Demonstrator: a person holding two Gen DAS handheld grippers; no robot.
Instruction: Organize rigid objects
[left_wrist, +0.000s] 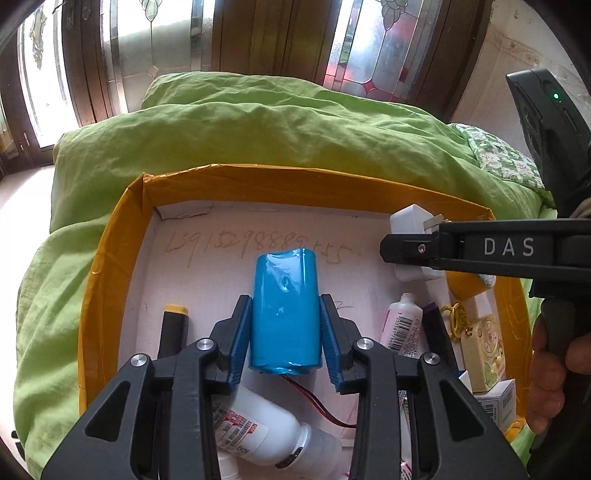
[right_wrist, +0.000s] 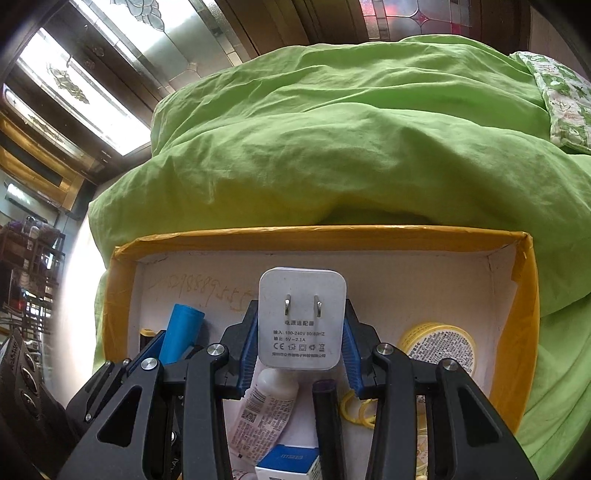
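Green bedding (left_wrist: 221, 122) backs a yellow box (left_wrist: 258, 181) — left gripper (left_wrist: 284, 325) clamps a blue battery (left_wrist: 284, 295); right gripper (right_wrist: 301, 343) clamps a white adapter (right_wrist: 301, 317).

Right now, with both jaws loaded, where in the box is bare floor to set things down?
The far strip of the box is bare, along the back wall around the handwritten number, ahead of the blue battery pack and white charger. The near end is crowded: white bottle, tube, yellow tin.
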